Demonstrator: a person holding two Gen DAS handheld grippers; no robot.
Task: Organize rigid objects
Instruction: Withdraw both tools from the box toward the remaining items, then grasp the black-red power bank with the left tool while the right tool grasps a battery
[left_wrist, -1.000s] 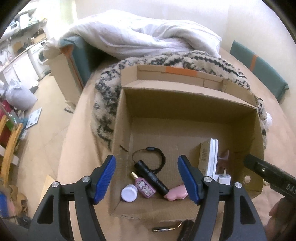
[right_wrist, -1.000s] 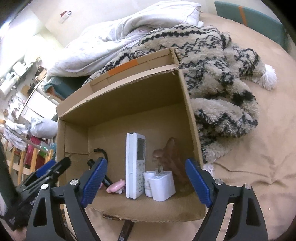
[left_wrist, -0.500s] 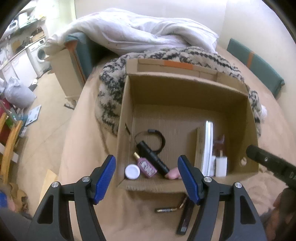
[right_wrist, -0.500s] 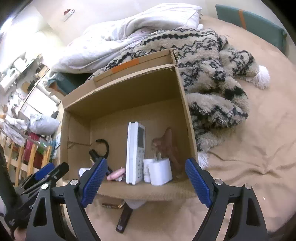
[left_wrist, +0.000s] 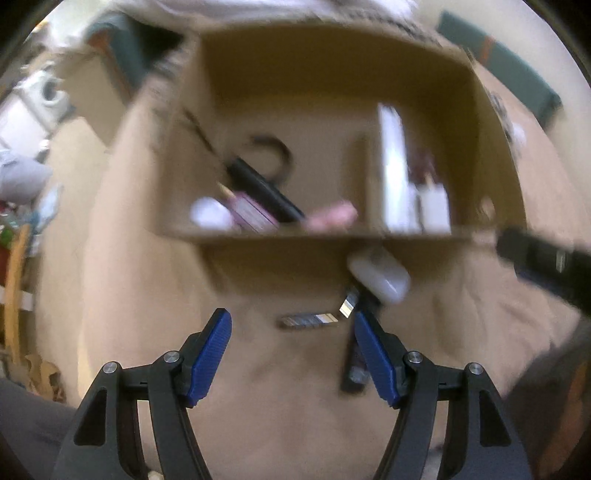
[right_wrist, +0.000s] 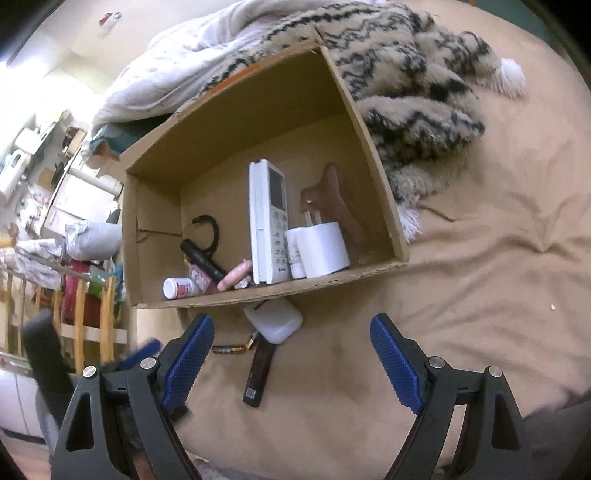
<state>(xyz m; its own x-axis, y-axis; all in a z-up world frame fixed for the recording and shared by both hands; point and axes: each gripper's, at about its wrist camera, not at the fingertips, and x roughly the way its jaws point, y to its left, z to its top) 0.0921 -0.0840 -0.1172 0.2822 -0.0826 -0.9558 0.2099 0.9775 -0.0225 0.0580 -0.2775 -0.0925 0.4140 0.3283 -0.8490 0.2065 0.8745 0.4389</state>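
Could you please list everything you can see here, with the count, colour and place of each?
cardboard box: one, brown, open, on the bed
remote control: one, white, on edge in the box
charger plug: one, white, in the box beside the remote
flashlight: one, black, box floor
earbud case: one, white, outside against the box's front wall
battery: one, dark and gold, on the bedsheet
patterned blanket: one, cream and black, behind the box
left gripper: open, empty
right gripper: open, empty

A patterned fleece blanket (right_wrist: 417, 96) and white duvet (right_wrist: 177, 70) lie on the tan bedsheet (right_wrist: 480, 258).
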